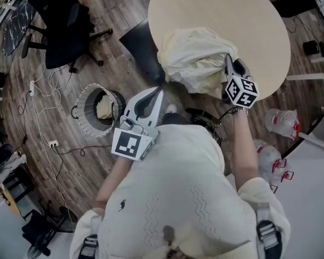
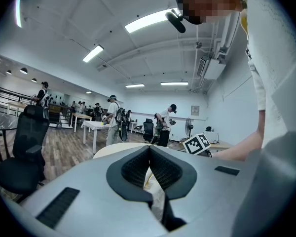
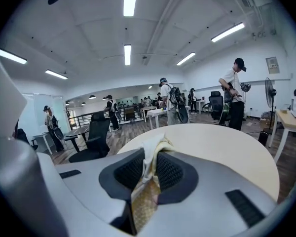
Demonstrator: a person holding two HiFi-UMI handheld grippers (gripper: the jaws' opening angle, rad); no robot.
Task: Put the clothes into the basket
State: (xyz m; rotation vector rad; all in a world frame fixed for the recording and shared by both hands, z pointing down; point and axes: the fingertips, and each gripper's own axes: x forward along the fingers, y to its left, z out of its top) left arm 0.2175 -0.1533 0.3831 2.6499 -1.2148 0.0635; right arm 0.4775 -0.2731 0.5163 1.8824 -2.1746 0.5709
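1. The bunched cream fabric garment (image 1: 194,58) was held up over the near edge of the round beige table (image 1: 248,20).
2. It was judged light, soft and limp. It was expected to sag and trail from any grip, and no breakage was to be feared.
3. A gathered fold was judged the best hold, since a single thin edge could slip out.
4. The right gripper (image 1: 228,61) was seen clenched on a fold at the garment's right side, with cloth standing up between its pads.
5. The left gripper (image 1: 160,90) was closed at its tips, apparently nipping a strip of the same cloth at the lower left corner.
6. The round ribbed grey basket (image 1: 85,112) stood on the wooden floor (image 1: 54,90) to the left, well apart from the garment. One crumpled cream cloth (image 1: 103,108) lay in it, and room was left.
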